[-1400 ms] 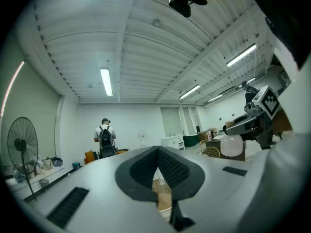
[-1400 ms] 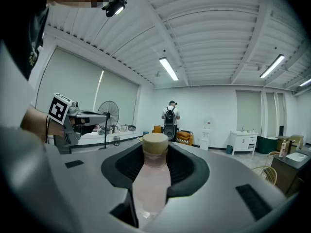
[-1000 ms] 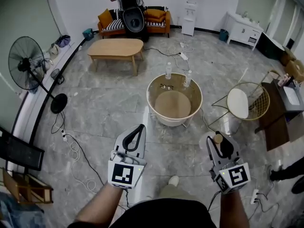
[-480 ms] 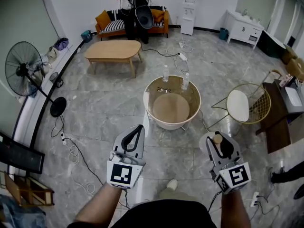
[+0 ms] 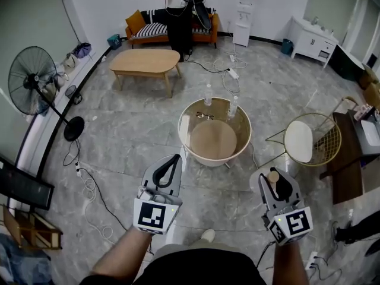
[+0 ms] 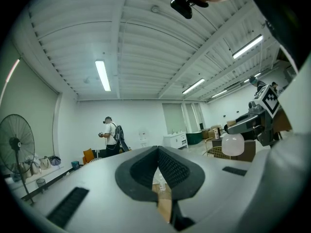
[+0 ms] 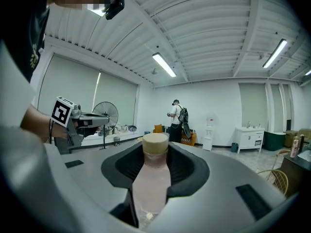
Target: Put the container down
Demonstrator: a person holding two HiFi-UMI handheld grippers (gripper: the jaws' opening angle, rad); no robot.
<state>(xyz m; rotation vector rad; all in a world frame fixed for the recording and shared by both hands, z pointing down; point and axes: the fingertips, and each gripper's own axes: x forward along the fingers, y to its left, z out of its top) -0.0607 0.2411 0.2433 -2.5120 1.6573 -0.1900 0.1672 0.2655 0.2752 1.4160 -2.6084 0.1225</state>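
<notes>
The right gripper (image 5: 274, 181) is clamped on a capped bottle (image 7: 153, 176). The left gripper (image 5: 171, 166) has its jaws pressed together.

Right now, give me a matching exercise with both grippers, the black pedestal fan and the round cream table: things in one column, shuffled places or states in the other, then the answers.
Things:
1. left gripper
2. right gripper
3. round cream table with a glass top
4. black pedestal fan

Places or states:
A. stands by the wall at the head view's left
B. jaws together, nothing between them
C. bears two clear plastic bottles
D. jaws closed on a pale pink bottle with a tan cap

Pairs: 1-B, 2-D, 3-C, 4-A
</notes>
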